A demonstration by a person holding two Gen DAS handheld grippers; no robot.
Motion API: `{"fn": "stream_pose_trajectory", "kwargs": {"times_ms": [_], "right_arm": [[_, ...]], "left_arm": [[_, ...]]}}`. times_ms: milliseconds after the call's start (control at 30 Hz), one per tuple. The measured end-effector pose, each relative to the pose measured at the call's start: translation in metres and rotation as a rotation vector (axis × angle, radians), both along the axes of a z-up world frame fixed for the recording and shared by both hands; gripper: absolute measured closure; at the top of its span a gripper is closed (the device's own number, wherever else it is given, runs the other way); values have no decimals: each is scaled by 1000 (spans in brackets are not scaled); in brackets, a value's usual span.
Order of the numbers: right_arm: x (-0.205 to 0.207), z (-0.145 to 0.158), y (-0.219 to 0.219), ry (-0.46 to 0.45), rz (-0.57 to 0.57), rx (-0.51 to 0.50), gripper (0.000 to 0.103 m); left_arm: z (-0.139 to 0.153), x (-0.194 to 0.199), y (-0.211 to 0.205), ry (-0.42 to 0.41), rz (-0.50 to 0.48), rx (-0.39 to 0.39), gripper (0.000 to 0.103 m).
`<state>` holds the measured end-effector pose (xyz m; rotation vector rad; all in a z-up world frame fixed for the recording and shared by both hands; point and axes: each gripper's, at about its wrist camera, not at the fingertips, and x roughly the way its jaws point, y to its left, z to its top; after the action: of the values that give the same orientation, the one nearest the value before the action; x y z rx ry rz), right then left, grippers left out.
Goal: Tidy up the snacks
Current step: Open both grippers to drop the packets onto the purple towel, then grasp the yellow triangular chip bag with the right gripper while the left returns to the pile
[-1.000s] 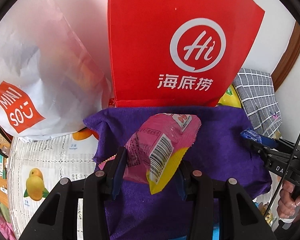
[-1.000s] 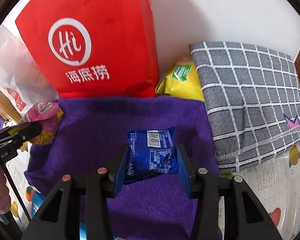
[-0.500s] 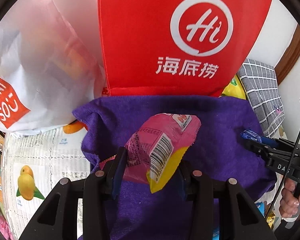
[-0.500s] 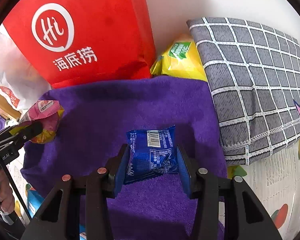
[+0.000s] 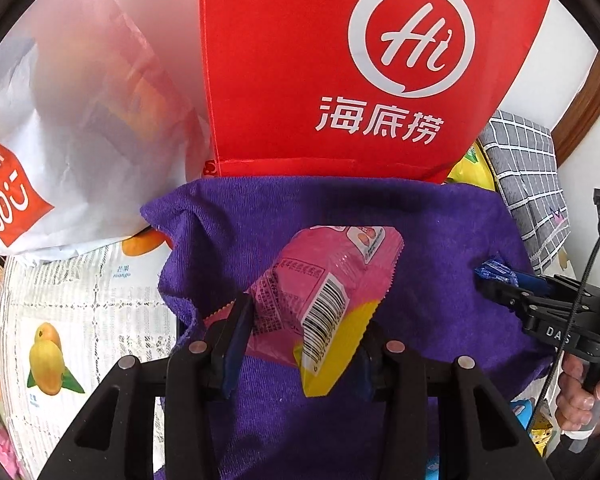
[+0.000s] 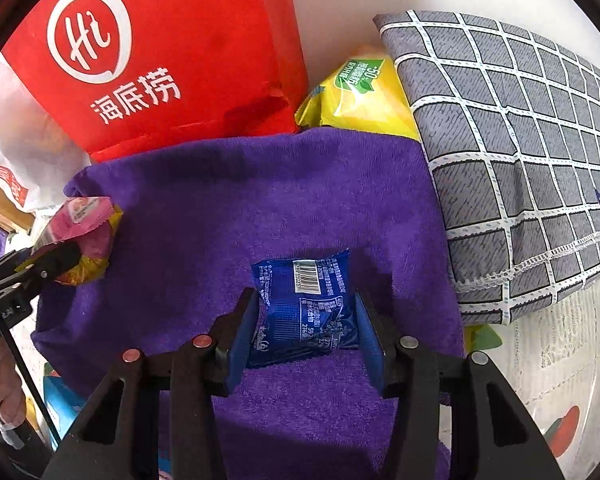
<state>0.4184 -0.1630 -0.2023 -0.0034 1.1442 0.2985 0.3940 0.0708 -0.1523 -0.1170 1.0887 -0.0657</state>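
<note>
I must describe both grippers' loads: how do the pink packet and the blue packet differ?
The pink packet, with a yellow end, looks longer than the all-blue blue packet. The pink packet sits tilted in the left gripper; the blue packet sits squarer in the right gripper. Both show barcodes and are clamped over the purple towel.

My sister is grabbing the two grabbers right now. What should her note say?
Left gripper: shut on the pink-and-yellow snack packet, held above the purple towel.
Right gripper: shut on the small blue snack packet, also over the towel.
Done: both snacks picked up.
Left: set each one down; nothing is placed on the towel yet.
</note>
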Motion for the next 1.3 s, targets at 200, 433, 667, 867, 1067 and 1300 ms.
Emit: {"fn": "stream_pose_trajectory", "kwargs": {"times_ms": [200, 433, 667, 867, 1067, 1300], "right_arm": [[6, -7, -5, 54, 10, 23, 43], [-15, 33, 2, -51, 23, 21, 38], [-68, 92, -7, -253, 10, 64, 38], [-112, 115, -50, -304, -85, 112, 38], [-154, 96, -90, -253, -125, 130, 38], [-187, 50, -97, -125, -90, 140, 33]], "left_arm": [[3, -8, 2, 24, -3, -28, 49], [23, -35, -4, 8, -5, -2, 35], [53, -79, 1, -35, -4, 11, 35], [73, -123, 3, -81, -2, -17, 35], [78, -154, 0, -94, -1, -42, 35], [76, -188, -3, -107, -10, -62, 35]]}}
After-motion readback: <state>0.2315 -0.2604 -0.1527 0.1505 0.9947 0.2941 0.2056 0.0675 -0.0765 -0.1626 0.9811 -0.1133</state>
